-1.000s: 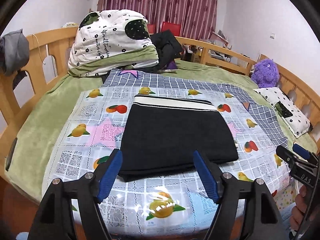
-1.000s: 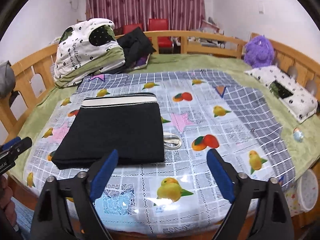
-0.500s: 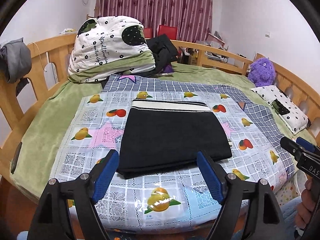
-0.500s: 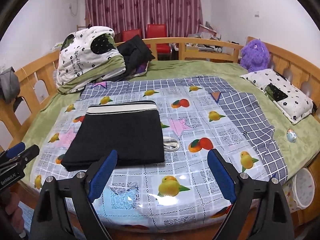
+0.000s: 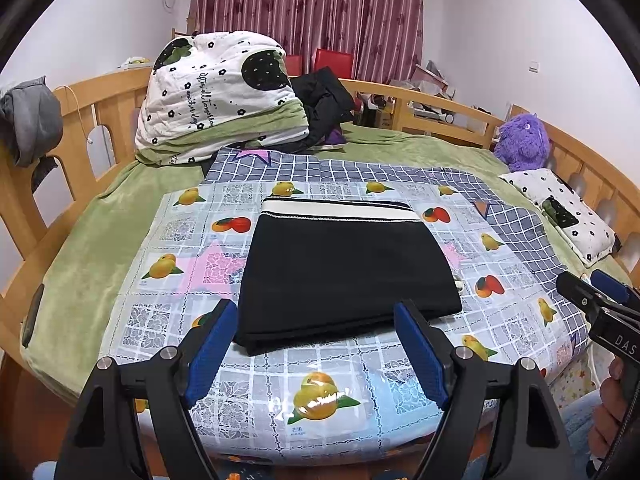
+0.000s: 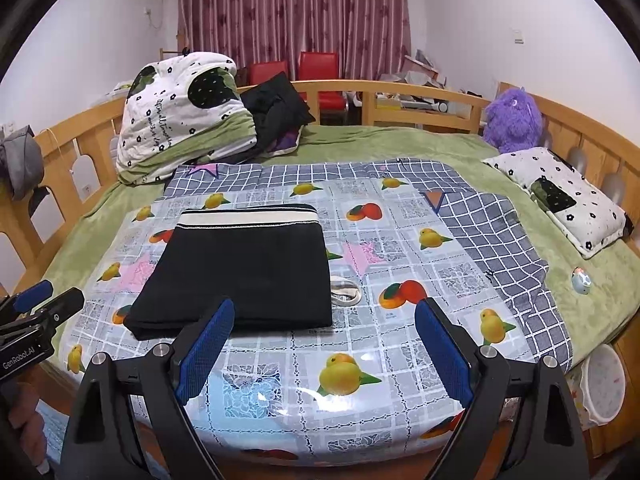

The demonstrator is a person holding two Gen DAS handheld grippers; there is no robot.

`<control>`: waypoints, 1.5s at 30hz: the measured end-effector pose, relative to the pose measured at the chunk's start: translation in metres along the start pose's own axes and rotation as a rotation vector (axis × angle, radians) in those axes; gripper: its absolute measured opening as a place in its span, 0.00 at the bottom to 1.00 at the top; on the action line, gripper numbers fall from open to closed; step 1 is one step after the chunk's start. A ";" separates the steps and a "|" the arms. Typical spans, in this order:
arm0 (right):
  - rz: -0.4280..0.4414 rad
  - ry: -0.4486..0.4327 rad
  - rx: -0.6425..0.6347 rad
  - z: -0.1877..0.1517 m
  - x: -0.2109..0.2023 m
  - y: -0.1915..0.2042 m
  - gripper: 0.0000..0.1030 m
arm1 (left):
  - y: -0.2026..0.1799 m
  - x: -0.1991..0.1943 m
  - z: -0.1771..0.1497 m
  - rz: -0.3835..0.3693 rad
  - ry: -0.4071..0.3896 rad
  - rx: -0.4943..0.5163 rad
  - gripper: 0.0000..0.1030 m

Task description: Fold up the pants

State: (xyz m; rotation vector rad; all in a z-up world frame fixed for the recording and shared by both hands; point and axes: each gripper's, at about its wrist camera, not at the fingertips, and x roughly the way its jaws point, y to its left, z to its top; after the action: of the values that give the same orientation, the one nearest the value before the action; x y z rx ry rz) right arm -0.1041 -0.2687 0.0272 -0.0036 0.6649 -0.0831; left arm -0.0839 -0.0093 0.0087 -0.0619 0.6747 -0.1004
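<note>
Black pants (image 5: 344,272) with a white striped waistband lie folded in a neat rectangle on the fruit-print plastic sheet (image 5: 320,396); they also show in the right wrist view (image 6: 240,272). A white drawstring (image 6: 346,292) pokes out at their right edge. My left gripper (image 5: 316,348) is open and empty, held back just off the pants' near edge. My right gripper (image 6: 326,350) is open and empty, near the bed's front edge to the right of the pants.
A folded quilt (image 5: 216,92) and dark clothes (image 5: 324,100) are piled at the far left. A purple plush (image 6: 514,118) and a small pillow (image 6: 568,196) lie on the right. Wooden rails (image 5: 100,104) ring the bed. A white bin (image 6: 604,384) stands beside the bed.
Both grippers have pulled back and risen away from the bed, so the pants look smaller and farther. The pants have not moved.
</note>
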 end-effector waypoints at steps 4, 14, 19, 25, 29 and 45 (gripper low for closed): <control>0.003 -0.002 0.002 0.000 0.000 0.000 0.88 | 0.000 0.000 0.000 -0.001 -0.002 0.001 0.77; 0.004 -0.003 0.001 0.000 -0.001 0.002 0.88 | 0.000 0.000 0.001 -0.003 0.004 0.002 0.77; 0.002 -0.002 -0.001 -0.001 -0.001 0.003 0.88 | 0.000 -0.001 0.001 -0.006 0.006 0.005 0.77; 0.004 -0.003 0.000 -0.001 -0.002 0.003 0.88 | 0.000 0.000 0.001 -0.010 0.008 0.006 0.77; 0.005 -0.003 -0.001 -0.001 -0.002 0.003 0.88 | 0.000 0.000 0.001 -0.009 0.007 0.005 0.77; 0.007 -0.005 -0.006 0.001 -0.001 0.005 0.88 | 0.001 0.000 0.001 -0.012 0.006 0.003 0.77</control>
State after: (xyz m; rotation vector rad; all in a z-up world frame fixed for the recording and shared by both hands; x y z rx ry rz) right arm -0.1037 -0.2639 0.0282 -0.0073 0.6604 -0.0739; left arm -0.0834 -0.0088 0.0090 -0.0629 0.6806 -0.1131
